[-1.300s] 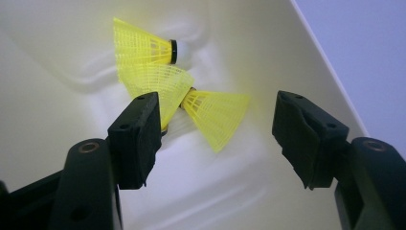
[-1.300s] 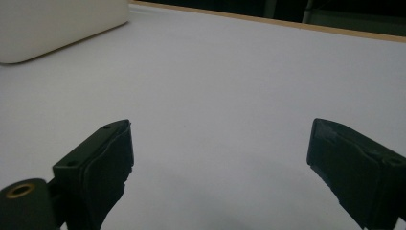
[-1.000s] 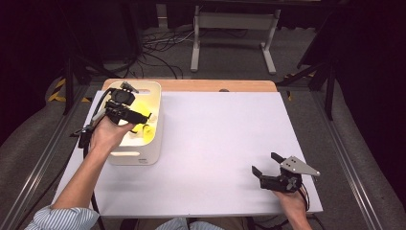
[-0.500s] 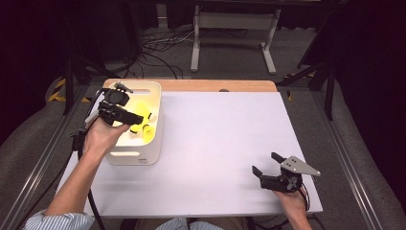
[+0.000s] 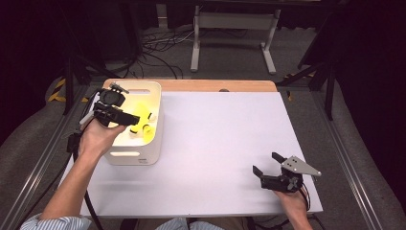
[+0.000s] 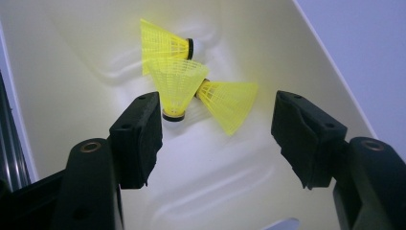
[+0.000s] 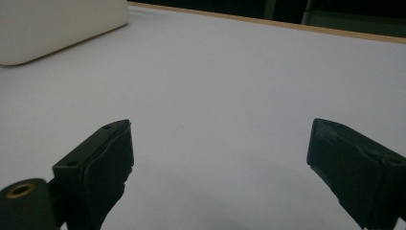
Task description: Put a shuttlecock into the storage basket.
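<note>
Three yellow plastic shuttlecocks (image 6: 177,86) lie together on the floor of a white bin (image 5: 134,158) at the table's left. One of them (image 6: 163,45) lies farther back and another (image 6: 230,100) to the right. My left gripper (image 5: 134,120) hangs over the bin, open, its jaws (image 6: 218,139) pointing down at the shuttlecocks with nothing between them. The nearest shuttlecock's black-ringed cork sits just beyond the left jaw. Near the table's front right corner my right gripper (image 5: 265,163) stands open over bare white tabletop (image 7: 220,158), holding nothing.
The white table top (image 5: 220,143) has a wooden strip (image 5: 215,85) along its far edge. The bin's corner (image 7: 57,28) lies far off in the right gripper view. Cables and a metal stand (image 5: 230,28) sit on the floor beyond the table.
My left gripper has drifted a little to the left and nearer over the bin, still open. The right gripper has stayed put.
</note>
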